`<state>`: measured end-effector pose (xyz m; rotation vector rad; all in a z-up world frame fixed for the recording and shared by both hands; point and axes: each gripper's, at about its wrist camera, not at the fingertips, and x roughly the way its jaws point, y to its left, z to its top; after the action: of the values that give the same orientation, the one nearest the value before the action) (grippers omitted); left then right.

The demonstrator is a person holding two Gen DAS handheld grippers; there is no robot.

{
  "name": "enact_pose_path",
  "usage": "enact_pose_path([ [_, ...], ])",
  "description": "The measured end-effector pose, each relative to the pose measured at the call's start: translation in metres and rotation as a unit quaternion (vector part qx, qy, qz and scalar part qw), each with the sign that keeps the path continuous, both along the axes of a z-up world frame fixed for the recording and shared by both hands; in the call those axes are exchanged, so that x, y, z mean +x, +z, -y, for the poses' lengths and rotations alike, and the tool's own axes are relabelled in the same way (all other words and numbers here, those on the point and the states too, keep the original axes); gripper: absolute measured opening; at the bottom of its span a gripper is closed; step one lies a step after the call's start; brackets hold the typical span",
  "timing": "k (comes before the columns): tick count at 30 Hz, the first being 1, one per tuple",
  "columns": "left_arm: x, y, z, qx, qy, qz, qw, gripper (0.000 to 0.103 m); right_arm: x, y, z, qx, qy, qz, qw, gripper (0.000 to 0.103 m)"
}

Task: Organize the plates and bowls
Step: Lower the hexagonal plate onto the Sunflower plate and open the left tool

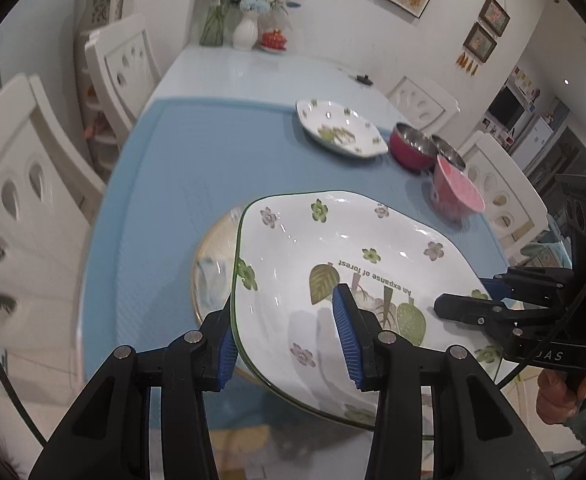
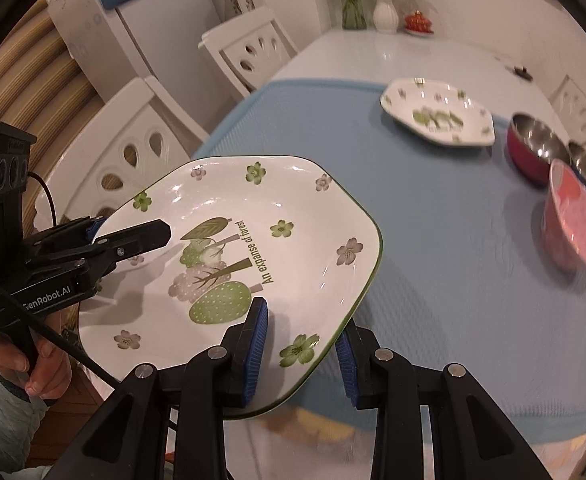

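1. Left wrist view: nearest the camera, the left gripper (image 1: 289, 340) was clamped on the near rim of the floral plate (image 1: 333, 240), one blue pad outside the rim and the other inside the dish.
2. The plate was white with a green edge, flowers and trees; its print read "An expanse of forest", upside down from this side. It was held above the blue mat (image 1: 197, 152) on the worktop (image 1: 253, 68).
3. A gold-rimmed plate (image 1: 213, 264) lay on the mat, partly hidden under the held one.
4. At the right, the right gripper (image 1: 459, 300) pinched the plate's opposite rim; only the letters "JAS" could be read on its body, and a hand (image 1: 561, 392) held its handle.
5. Farther off stood a second floral plate (image 1: 341, 128), a red steel bowl (image 1: 411, 148), another steel bowl (image 1: 447, 152) and a pink bowl (image 1: 457, 192), blurred.
6. Right wrist view: the right gripper (image 2: 301, 348) gripped the floral plate (image 2: 253, 208) at its near edge, pads on either side of the rim.
7. Here "An expanse of forest" read slantwise beside the trees.
8. The left gripper (image 2: 133, 232), marked "GenRobot.AI", held the plate's far-left rim; a hand (image 2: 33, 360) grasped its handle.
9. The second floral plate (image 2: 437, 112), red steel bowl (image 2: 533, 144) and pink bowl (image 2: 577, 220) sat on the mat (image 2: 433, 220) beyond.
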<state>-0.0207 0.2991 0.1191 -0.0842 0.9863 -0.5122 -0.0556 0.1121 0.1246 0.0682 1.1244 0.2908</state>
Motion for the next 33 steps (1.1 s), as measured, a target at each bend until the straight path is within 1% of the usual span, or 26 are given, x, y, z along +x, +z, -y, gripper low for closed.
enact_pose_path([
  [4, -0.005, -0.016, 0.003, 0.002, 0.001, -0.014, 0.9999, 0.039, -0.007, -0.019, 0.001, -0.003, 0.002, -0.018, 1.000, 0.032],
  [7, -0.007, -0.025, 0.003, 0.001, 0.004, -0.016, 0.9999, 0.039, -0.009, -0.031, 0.001, -0.003, 0.003, -0.029, 1.000, 0.032],
  [10, -0.008, -0.031, 0.003, 0.007, 0.004, -0.016, 0.9998, 0.039, -0.008, -0.040, 0.003, 0.005, 0.002, -0.037, 0.999, 0.032],
  [16, 0.000, -0.044, -0.003, 0.007, 0.009, -0.029, 0.9995, 0.039, -0.007, -0.051, 0.001, -0.001, 0.006, -0.045, 0.999, 0.032],
  [21, 0.009, -0.048, -0.008, -0.001, 0.006, -0.035, 0.9994, 0.039, -0.004, -0.049, -0.004, -0.012, 0.014, -0.034, 0.999, 0.032],
  [25, 0.012, -0.048, -0.006, 0.011, -0.009, -0.041, 0.9991, 0.039, -0.003, -0.043, -0.009, 0.008, 0.029, -0.032, 0.999, 0.031],
  [26, 0.012, -0.048, -0.004, 0.015, -0.015, -0.042, 0.9989, 0.039, -0.003, -0.041, -0.013, 0.007, 0.035, -0.028, 0.999, 0.031],
  [28, 0.012, -0.050, 0.001, 0.030, -0.027, -0.043, 0.9982, 0.039, -0.002, -0.039, -0.024, 0.005, 0.048, -0.027, 0.998, 0.031],
  [29, 0.012, -0.051, 0.003, 0.045, -0.030, -0.046, 0.9975, 0.039, -0.002, -0.040, -0.027, 0.007, 0.052, -0.029, 0.998, 0.031],
  [31, 0.013, -0.050, -0.002, 0.057, -0.023, -0.047, 0.9970, 0.039, -0.002, -0.042, -0.031, 0.011, 0.057, -0.034, 0.998, 0.031],
  [33, 0.013, -0.043, -0.013, 0.050, -0.007, -0.038, 0.9980, 0.041, -0.002, -0.041, -0.032, 0.014, 0.061, -0.037, 0.997, 0.031],
])
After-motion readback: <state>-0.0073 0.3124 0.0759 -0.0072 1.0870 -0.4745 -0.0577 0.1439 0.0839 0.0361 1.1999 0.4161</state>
